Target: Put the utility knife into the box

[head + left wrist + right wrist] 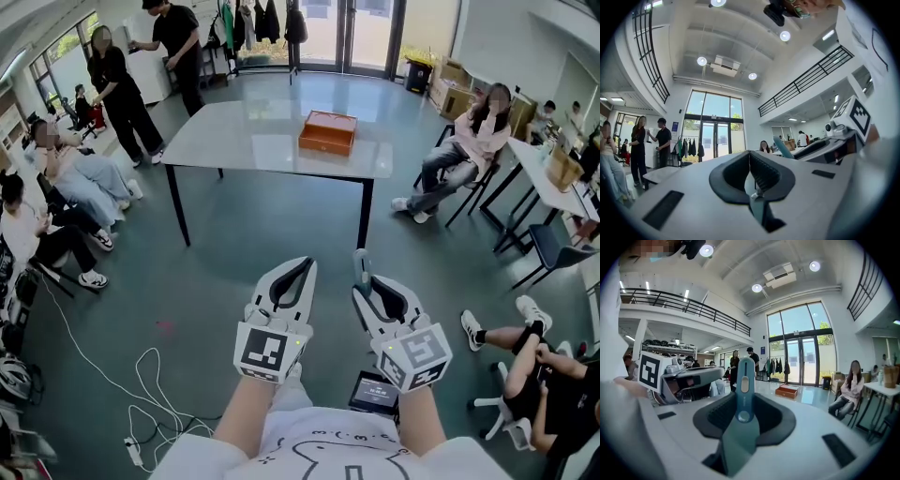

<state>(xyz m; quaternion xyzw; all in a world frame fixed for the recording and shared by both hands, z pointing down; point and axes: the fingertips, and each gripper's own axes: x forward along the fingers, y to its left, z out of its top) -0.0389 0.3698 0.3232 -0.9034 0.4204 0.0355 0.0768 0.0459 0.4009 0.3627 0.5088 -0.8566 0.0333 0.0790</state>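
Between the fingers (774, 414) of the right gripper (743, 398) sits the utility knife (744, 380), a teal one. The fingers are closed on its body, parted only by its thickness. Its long axis runs along the fingers: the rear end lies back in the gap behind the pads, and the front end sticks out past the fingertips, pointing away from the person toward the table (234, 141) ahead. The left gripper (749, 153) is held just beside the right one. Its fingers (765, 169) are drawn together until the tips meet, with nothing between them.

The right gripper view shows the knife's upper face, with a pale slider (745, 384) beyond the fingertips and a round stud (744, 416) nearer the pads. The head view gives only the short front end poking past the fingertips. The left gripper view catches that same front end from the side, rising at a slant.

The head view shows the orange box (328, 132) from above, lying on the table well ahead of both pairs of fingertips. In the right gripper view the box appears small, ahead and to the right of the knife's tip.
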